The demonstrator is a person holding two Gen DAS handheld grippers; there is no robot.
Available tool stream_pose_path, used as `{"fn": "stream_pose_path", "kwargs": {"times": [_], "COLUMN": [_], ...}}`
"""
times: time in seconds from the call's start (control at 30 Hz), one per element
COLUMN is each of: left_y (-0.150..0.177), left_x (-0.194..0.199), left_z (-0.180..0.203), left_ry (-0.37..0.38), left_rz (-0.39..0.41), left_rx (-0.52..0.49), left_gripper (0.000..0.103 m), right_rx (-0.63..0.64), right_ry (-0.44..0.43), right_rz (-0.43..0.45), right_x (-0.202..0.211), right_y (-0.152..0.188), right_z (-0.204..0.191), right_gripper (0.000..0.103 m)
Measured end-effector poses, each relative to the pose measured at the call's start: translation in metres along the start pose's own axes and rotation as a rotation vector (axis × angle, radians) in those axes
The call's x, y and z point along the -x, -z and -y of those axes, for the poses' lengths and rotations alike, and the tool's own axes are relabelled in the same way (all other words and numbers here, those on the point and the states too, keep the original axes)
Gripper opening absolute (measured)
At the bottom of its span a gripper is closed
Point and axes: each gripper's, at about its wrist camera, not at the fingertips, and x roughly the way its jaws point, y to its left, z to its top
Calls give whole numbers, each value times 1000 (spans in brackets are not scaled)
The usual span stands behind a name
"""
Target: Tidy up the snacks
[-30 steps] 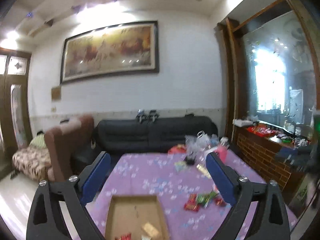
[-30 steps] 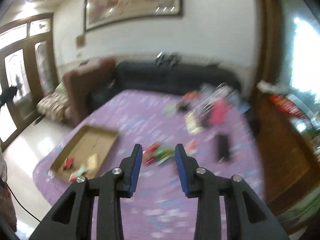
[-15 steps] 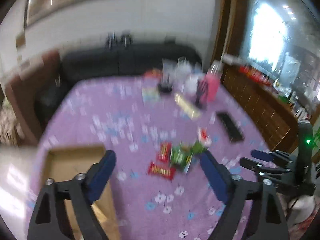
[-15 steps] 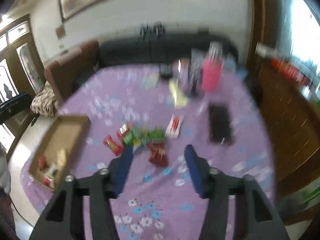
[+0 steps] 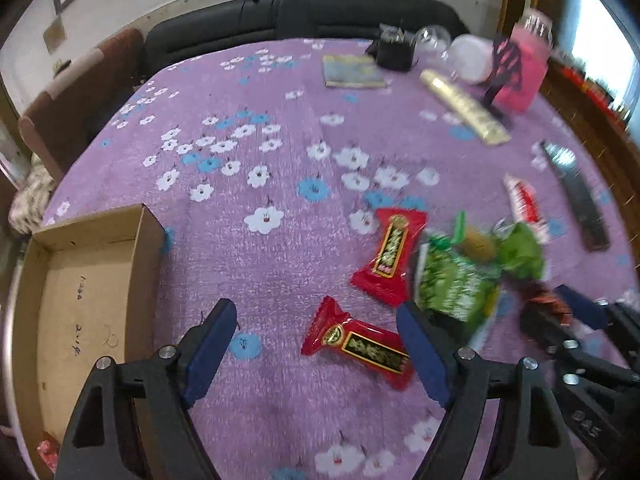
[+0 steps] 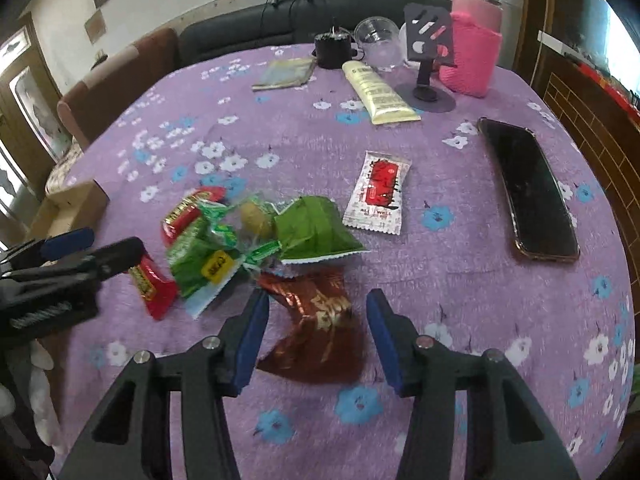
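The left gripper hovers over the table with its blue fingers spread wide and holding nothing. Between the fingers, nearer the right-hand one, lies a red snack bar with a black-and-gold label; its right end reaches the tip of that finger. Just ahead of the right finger lies a second red snack bar, and beside it a blurred heap of green snack packets. Off to the left of the left finger sits an open cardboard box, with a small red wrapper at its near corner.

The right gripper is also wide open and empty-handed — a dark red foil snack pouch lies flat on the table right between its fingers, touching neither as far as can be told. Ahead and to the left of those fingers is the pile of green packets, with a round yellowish candy among them. Ahead of the right finger lies a white-and-red sachet; further right, a black phone. At the far side of the table stand a pink-sleeved jar, a cream tube and a clear cup.
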Motion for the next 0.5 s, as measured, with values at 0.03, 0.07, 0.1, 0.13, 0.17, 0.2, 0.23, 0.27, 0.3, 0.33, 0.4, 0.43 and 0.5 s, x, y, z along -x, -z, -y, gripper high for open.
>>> {"fn": "stream_pose_path", "kwargs": {"times": [0.03, 0.07, 0.1, 0.13, 0.17, 0.2, 0.23, 0.27, 0.3, 0.33, 0.4, 0.43, 0.5], "left_y": [0, 3, 6, 8, 9, 13, 16, 18, 24, 27, 39, 42, 52], "left_x": [-5, -8, -9, -5, -3, 1, 5, 5, 9, 13, 25, 29, 42], "left_z": [2, 7, 12, 15, 17, 21, 23, 24, 24, 24, 21, 20, 17], "left_ry": [-13, -28, -38, -4, 10, 2, 7, 18, 29, 36, 69, 81, 104], "left_rz": [0, -1, -1, 16, 12, 7, 4, -1, -7, -8, -8, -8, 4], "left_rx": [-13, -39, -73, -93, -105, -128, -143, -149, -155, -156, -148, -149, -148], "left_gripper": [85, 79, 70, 43, 19, 11, 7, 6, 6, 6, 5, 5, 5], "right_rx": [-1, -6, -7, -1, 6, 14, 18, 19, 15, 10, 11, 9, -11], "right_ry": [-5, -12, -6, -3, -4, -6, -8, -13, -23, -33, -32, -35, -53], "right_rz": [-5, -13, -8, -9, -10, -8, -8, -9, -10, -7, 0, 10, 31], "right_x": [-2, -4, -4, -2, 0, 4, 8, 11, 16, 22, 36, 46, 64], "right_y": [1, 1, 3, 3, 5, 8, 10, 13, 17, 23, 34, 43, 61], "right_z": [0, 0, 0, -1, -2, -4, -5, -5, -4, -3, -3, -1, 4], "right_gripper": [41, 37, 36, 33, 32, 32, 31, 30, 30, 30, 30, 30, 30]}}
